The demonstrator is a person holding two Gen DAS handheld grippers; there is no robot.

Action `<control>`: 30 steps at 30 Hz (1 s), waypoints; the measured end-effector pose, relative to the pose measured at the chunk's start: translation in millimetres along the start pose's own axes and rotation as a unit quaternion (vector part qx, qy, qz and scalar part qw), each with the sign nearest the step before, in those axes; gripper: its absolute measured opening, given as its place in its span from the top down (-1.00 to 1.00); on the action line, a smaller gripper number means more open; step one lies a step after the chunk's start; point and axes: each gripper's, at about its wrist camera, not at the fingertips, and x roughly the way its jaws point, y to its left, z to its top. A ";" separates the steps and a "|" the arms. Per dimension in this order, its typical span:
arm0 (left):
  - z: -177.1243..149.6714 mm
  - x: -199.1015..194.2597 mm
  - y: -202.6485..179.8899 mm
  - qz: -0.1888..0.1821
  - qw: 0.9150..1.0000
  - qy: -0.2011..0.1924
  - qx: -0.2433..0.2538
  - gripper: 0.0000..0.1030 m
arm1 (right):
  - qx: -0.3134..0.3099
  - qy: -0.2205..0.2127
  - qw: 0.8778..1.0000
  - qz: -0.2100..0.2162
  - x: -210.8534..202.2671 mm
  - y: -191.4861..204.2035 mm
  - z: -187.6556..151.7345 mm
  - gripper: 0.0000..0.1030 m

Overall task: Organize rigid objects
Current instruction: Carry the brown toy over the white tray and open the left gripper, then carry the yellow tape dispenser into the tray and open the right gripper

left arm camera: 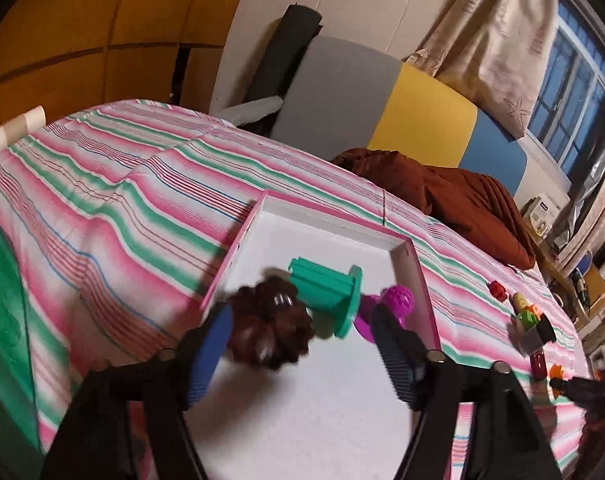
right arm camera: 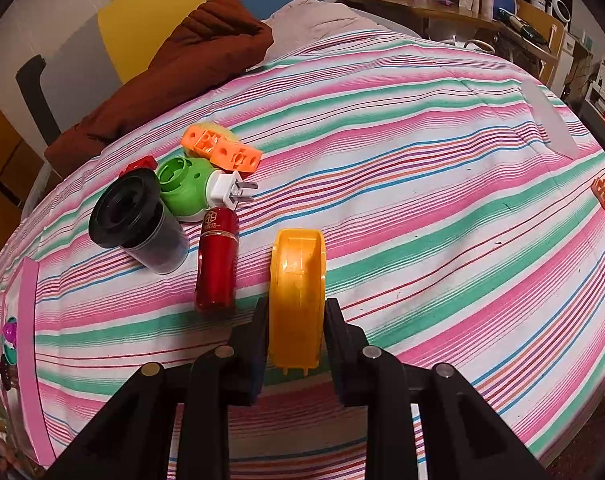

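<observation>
Loosely between spread left fingers [left arm camera: 218,344], brown pinecone [left arm camera: 270,326], over pink-rimmed tray [left arm camera: 418,276]

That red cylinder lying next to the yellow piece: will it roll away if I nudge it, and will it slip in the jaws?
The red cylinder lies on its side, so a sideways nudge would probably roll it, though the soft striped cover may slow it. Its glossy surface looks slippery. It appears rigid and likely light.

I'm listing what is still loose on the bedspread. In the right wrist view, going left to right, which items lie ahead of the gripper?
Black cup → green plug-in device → red tube → yellow tape holder, which sits between the right gripper's fingers.
</observation>
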 end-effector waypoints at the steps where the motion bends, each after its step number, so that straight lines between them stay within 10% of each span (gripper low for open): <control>1: -4.8 -4.0 -3.3 0.004 1.000 -0.003 0.006 -0.62 | 0.001 -0.001 1.000 0.000 0.0 -0.4 0.2 0.51; 14: -33.0 -33.3 -23.1 0.005 0.998 -0.012 0.057 -0.93 | -0.043 -0.054 0.996 0.047 -31.4 32.7 -23.9 0.51; 30: -45.3 -46.4 -33.4 -0.011 0.996 -0.013 0.091 -0.98 | -0.196 -0.017 0.967 0.164 -39.0 196.0 -64.5 0.51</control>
